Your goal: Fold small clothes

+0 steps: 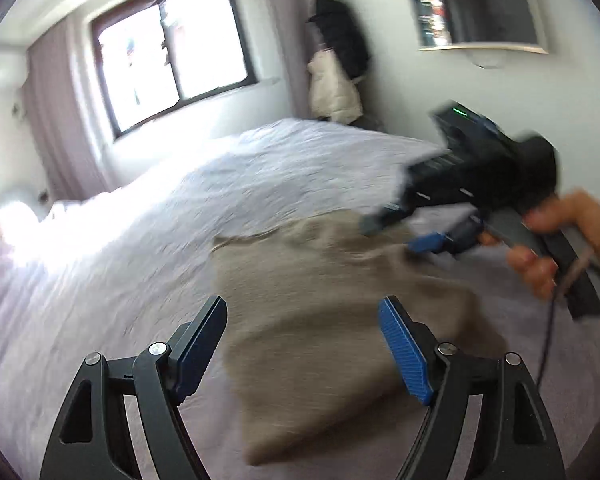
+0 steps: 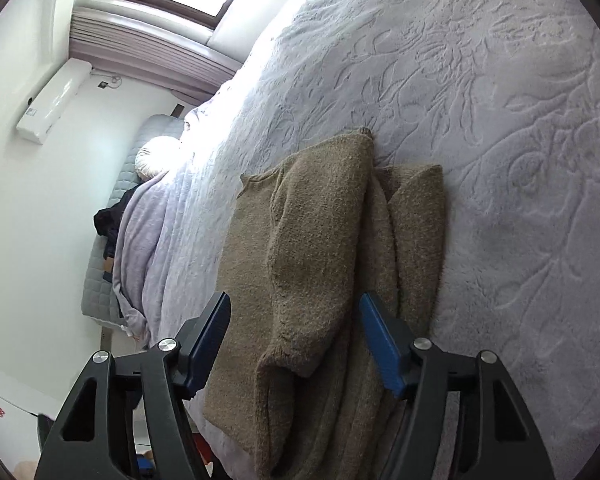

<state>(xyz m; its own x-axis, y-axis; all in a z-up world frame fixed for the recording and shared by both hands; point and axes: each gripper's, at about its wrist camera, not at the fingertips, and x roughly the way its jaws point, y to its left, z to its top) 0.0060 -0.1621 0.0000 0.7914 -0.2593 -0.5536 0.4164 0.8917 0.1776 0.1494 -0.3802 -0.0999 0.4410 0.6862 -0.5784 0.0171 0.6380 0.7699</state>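
A tan knit sweater (image 1: 320, 320) lies partly folded on a pale lilac bedspread (image 1: 120, 248). In the right wrist view the sweater (image 2: 320, 240) has a sleeve folded over its body. My left gripper (image 1: 302, 344) is open and empty, above the sweater's near part. My right gripper (image 2: 294, 340) is open and empty, over the sweater's near end. It also shows in the left wrist view (image 1: 404, 232), blurred, at the sweater's far right edge, held by a hand (image 1: 560, 240).
The embossed bedspread (image 2: 480, 120) covers the bed. A window (image 1: 168, 56) and curtains stand behind it. Dark and cream clothes (image 1: 336, 64) hang in the corner. A wall shelf (image 1: 480, 8) is at the upper right. An air conditioner (image 2: 52, 100) hangs on the wall.
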